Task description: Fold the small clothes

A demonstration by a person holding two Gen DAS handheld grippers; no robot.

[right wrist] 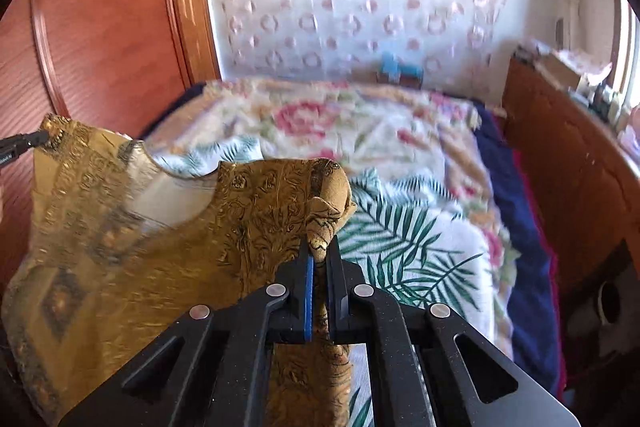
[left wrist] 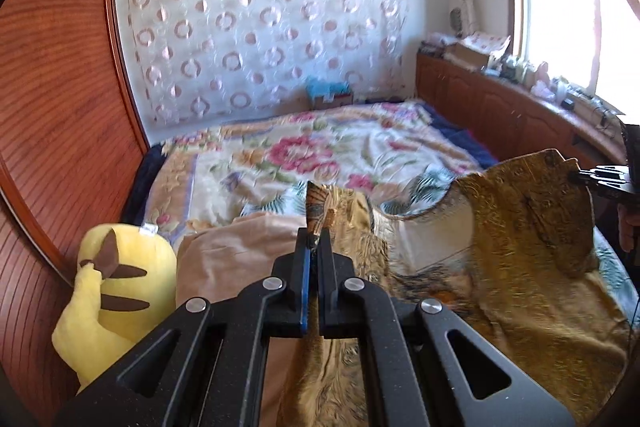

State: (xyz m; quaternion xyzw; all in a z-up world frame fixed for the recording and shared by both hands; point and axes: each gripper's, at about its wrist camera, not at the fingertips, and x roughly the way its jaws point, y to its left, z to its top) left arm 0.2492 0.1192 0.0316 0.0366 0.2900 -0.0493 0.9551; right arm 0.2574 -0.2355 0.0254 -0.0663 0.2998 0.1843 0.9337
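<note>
Left wrist view showed the gold patterned garment (left wrist: 520,227) lifted off the bed, spread between my two tools with its scooped neckline sagging in the middle. I judged it to be a small sleeveless top, held by its two shoulder tips so that the body would hang flat and square before any fold was made.

My left hand-held gripper (left wrist: 314,241) was clamped narrow on one shoulder tip, a small tuft of cloth poking up past the fingertips. My right hand-held gripper (right wrist: 320,251) was likewise closed on the other shoulder, with a thick bunch of fabric pinched between its blue-lined pads and more cloth trailing down under the frame. In each view the other tool showed at the edge, biting the far corner, which confirmed that the cloth was stretched between both.

The lower part of the garment draped onto the floral bedspread (left wrist: 320,155), and I could not tell how much of the hem lay flat there. A peach cloth (left wrist: 232,247) lay just beside the garment, and a yellow plush toy (left wrist: 116,291) sat near it against the wooden wardrobe (left wrist: 60,107).

The right-wrist picture was blurred, suggesting the tool was in motion.
</note>
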